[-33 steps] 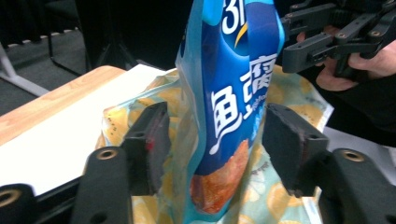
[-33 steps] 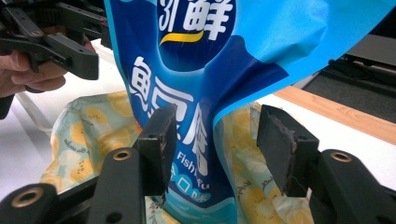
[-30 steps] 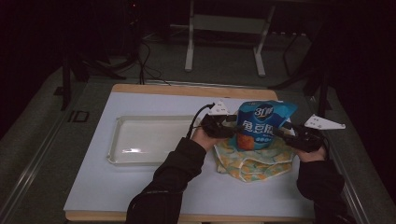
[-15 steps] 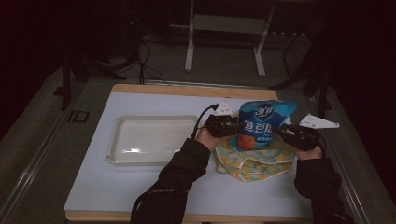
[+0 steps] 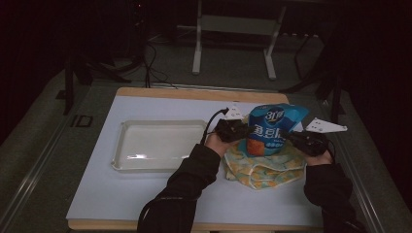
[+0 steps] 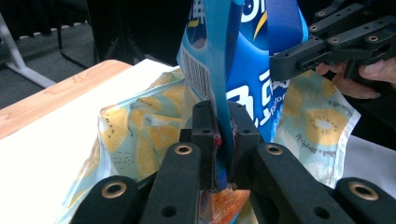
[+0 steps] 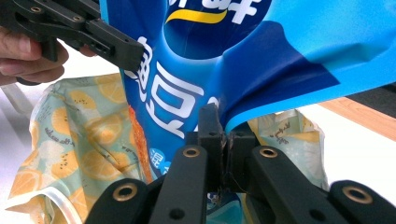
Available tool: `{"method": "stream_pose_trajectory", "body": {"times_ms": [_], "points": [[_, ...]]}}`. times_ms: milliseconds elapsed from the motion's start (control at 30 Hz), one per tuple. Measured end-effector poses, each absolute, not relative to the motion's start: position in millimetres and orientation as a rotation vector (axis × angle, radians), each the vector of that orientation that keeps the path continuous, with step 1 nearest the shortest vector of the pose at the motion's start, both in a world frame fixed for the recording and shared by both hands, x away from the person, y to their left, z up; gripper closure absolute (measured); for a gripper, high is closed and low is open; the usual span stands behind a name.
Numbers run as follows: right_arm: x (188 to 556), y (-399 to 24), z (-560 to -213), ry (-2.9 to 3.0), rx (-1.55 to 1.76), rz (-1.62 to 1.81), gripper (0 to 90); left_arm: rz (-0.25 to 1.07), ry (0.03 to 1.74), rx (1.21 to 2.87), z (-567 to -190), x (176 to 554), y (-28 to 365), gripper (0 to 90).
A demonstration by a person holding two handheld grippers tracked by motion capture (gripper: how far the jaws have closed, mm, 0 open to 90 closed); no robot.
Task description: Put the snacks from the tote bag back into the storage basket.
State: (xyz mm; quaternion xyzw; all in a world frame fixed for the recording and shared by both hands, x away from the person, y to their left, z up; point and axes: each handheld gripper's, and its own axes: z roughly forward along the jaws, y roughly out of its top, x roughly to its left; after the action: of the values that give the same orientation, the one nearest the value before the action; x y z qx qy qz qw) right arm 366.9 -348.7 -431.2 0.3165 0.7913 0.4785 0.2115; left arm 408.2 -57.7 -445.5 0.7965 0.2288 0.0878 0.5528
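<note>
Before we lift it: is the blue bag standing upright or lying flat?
Upright. The bag stands on the cloth, its side edges pinched by the left tongs and right tongs.

We see tray left on table — snack bag upright on cloth right, between our grippers.

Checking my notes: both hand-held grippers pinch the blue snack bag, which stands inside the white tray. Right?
Not quite. The blue snack bag stands on the lemon-print cloth, beside the white tray, as the high view shows. Both hand-held grippers do pinch it.
</note>
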Motion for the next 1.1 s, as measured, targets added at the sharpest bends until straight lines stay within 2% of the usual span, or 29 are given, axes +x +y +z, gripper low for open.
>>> {"method": "stream_pose_trajectory", "body": {"times_ms": [567,1100], "points": [[365,-350,-418,2.211,0.867,1.349,89.4,0.206,0.542,1.887,-430,405,-58,88.2],[353,-348,-372,2.174,0.805,1.357,89.5,0.238,0.503,1.861,-382,395,-55,88.6]]}}
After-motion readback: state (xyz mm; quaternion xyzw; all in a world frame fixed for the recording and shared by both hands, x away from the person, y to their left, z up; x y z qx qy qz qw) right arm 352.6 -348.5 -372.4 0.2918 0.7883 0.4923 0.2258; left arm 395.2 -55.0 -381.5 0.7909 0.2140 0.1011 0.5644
